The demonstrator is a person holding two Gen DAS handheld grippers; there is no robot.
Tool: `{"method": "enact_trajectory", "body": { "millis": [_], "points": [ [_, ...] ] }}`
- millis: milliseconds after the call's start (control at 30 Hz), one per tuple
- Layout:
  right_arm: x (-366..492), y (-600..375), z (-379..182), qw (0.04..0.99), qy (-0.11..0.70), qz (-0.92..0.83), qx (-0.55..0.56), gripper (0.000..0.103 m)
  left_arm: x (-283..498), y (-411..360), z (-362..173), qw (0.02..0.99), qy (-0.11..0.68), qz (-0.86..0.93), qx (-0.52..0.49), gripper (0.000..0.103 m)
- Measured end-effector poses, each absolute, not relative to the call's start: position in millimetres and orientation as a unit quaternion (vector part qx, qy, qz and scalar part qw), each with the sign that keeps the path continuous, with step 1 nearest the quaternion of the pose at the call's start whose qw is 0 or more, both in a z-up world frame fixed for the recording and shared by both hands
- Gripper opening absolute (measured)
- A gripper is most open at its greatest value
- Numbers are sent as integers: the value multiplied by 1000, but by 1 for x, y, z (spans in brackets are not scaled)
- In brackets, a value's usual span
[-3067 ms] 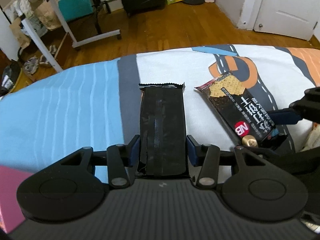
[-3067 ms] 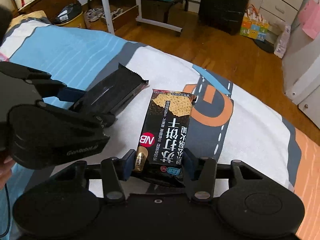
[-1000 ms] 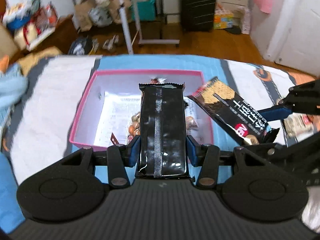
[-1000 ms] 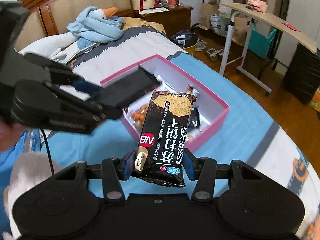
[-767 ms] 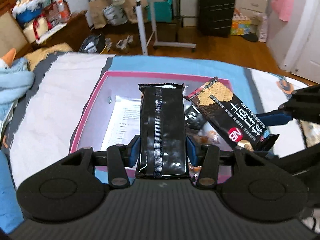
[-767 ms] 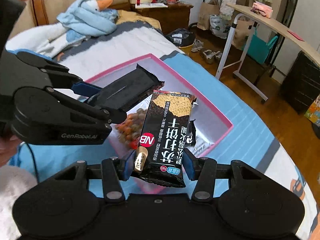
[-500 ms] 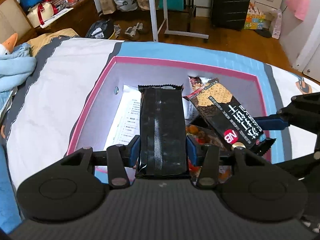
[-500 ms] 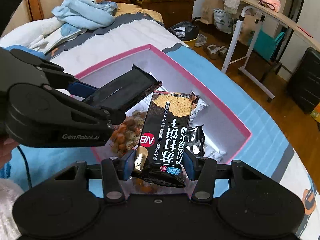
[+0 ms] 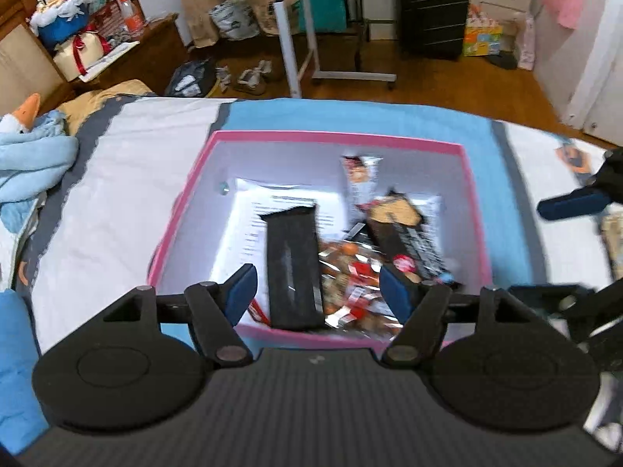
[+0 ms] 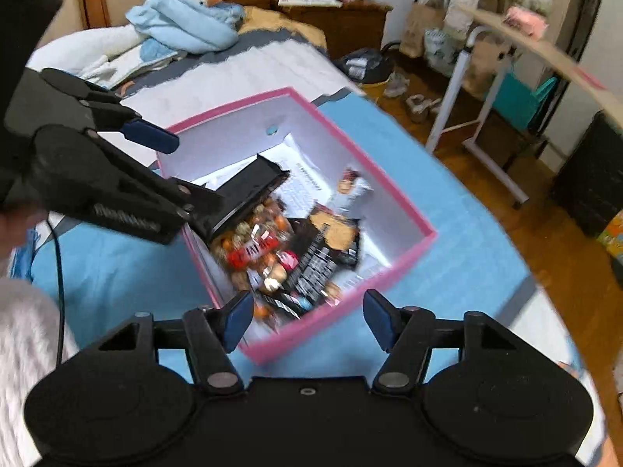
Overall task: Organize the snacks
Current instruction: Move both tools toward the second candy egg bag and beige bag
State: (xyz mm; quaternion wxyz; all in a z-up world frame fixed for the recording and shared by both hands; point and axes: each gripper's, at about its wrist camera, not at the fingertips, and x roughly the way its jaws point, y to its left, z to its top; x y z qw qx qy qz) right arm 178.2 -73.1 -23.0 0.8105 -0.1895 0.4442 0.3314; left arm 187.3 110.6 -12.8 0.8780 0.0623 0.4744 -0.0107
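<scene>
Each tool (image 9: pixel 317 290) (image 10: pixel 305 313) is matte black plastic with blue finger pads (image 9: pixel 242 292), round silver screws, disc-shaped housings and a ribbed grey body; white lettering marks one side.

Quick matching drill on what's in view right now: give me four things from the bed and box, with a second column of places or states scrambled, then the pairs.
Things:
1. plain black packet
2. cracker packet
3. pink box
4. goose toy

Places or states:
A. on the blue part of the bedspread
B. by the headboard, outside the box
C. in the box, left of the nut bag
D. in the box, right of the nut bag

Pairs: 1-C, 2-D, 3-A, 4-B
</scene>
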Motion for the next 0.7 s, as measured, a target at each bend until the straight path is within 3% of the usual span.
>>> {"method": "enact_trajectory", "body": {
  "millis": [300,500,700],
  "points": [
    [112,-178,39,834,408,310,-202,85,141,44,33,873,473,-102,60,83],
    [73,-264,52,856,409,261,-178,87,115,-28,47,874,448,-158,99,91],
    [60,-351,36,874,431,211,-79,87,108,-96,36,864,442,-214,108,92]
  ]
}}
